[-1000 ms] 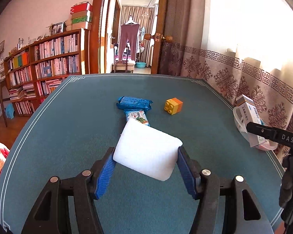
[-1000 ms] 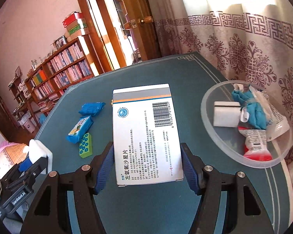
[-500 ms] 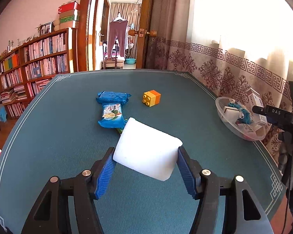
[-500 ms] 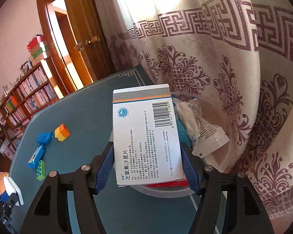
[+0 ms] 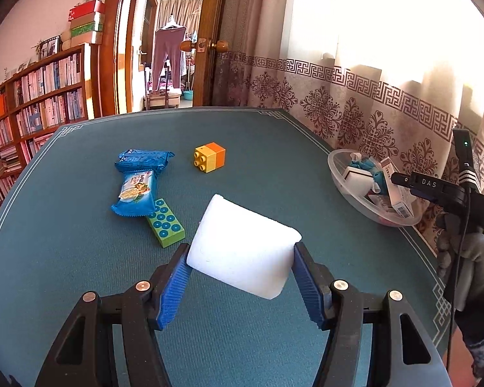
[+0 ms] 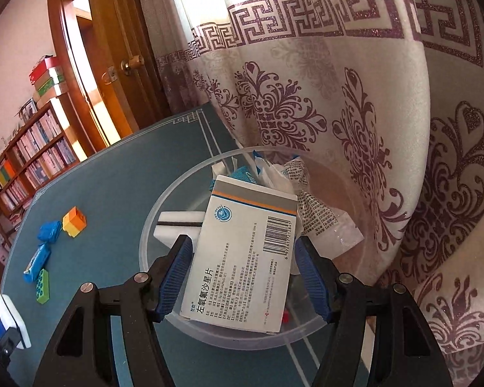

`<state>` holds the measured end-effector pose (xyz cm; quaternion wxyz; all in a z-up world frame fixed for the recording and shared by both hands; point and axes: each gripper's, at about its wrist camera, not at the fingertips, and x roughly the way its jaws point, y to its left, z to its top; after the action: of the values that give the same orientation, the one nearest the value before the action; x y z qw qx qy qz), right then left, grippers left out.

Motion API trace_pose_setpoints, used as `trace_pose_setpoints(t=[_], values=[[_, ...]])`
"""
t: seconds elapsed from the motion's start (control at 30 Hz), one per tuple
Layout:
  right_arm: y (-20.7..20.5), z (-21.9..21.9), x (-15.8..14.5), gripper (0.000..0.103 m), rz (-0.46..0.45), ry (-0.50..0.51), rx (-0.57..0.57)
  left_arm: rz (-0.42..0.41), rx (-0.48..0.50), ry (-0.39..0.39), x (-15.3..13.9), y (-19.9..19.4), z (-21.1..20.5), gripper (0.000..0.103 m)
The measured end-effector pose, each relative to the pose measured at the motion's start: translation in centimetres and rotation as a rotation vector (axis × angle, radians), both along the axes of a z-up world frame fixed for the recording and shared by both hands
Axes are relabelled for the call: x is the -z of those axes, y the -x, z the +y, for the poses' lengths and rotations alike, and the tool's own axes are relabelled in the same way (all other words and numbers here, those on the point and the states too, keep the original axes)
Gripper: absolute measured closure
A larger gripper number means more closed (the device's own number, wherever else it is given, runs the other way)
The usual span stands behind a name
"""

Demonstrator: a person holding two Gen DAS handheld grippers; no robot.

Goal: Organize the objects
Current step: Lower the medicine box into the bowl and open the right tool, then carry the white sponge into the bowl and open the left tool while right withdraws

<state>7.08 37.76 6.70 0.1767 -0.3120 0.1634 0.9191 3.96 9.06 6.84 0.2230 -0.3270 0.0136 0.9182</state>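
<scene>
My left gripper (image 5: 240, 277) is shut on a white sponge block (image 5: 242, 245), held above the green tablecloth (image 5: 274, 161). My right gripper (image 6: 242, 274) hangs over the clear plastic bowl (image 6: 151, 225) at the table's right edge. A white medicine box (image 6: 242, 251) lies tilted between its pads, its lower end resting in the bowl. The box looks loose, with a gap at the right pad. In the left wrist view the same box (image 5: 400, 193) leans inside the bowl (image 5: 338, 174), under the right gripper's black fingers (image 5: 416, 182).
An orange-yellow brick (image 5: 209, 157), two blue snack packets (image 5: 144, 159) (image 5: 135, 193) and a green studded brick (image 5: 165, 222) lie mid-table. The bowl holds a striped white sponge (image 6: 180, 222), blue wrappers and a clear packet. A patterned curtain (image 6: 371, 129) hangs right behind the bowl.
The right gripper swung from over the table to above the bowl, and the box tilted and sank between its pads. The left gripper drifted right with the sponge.
</scene>
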Motion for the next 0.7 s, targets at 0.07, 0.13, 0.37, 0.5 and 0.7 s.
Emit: trace_pose_setpoints(t=[0.07,0.13,0.37,0.5,0.7], values=[[-0.4,-0.6,-0.3,0.036,0.002,-0.028,-0.003,0.002,0.0,-0.008,-0.2,0.0,0.0,0.038],[-0.6,-1.3,-0.5,0.036,0.005,-0.059,-0.008,0.003,0.002,-0.014,-0.2,-0.2,-0.1,0.037],[-2.3,-2.7,-0.9,0.036,0.021,-0.088,-0.023,-0.001,0.022,-0.019,0.0,-0.9,0.1,0.037],[-3.3,-3.1,-1.4,0.036,0.044,-0.085,-0.028,0.01,0.031,-0.013,-0.3,-1.3,0.4,0.037],[-4.3,-3.8,-2.4,0.036,0.084,-0.07,-0.042,0.032,0.033,-0.014,-1.0,-1.9,0.7,0.037]])
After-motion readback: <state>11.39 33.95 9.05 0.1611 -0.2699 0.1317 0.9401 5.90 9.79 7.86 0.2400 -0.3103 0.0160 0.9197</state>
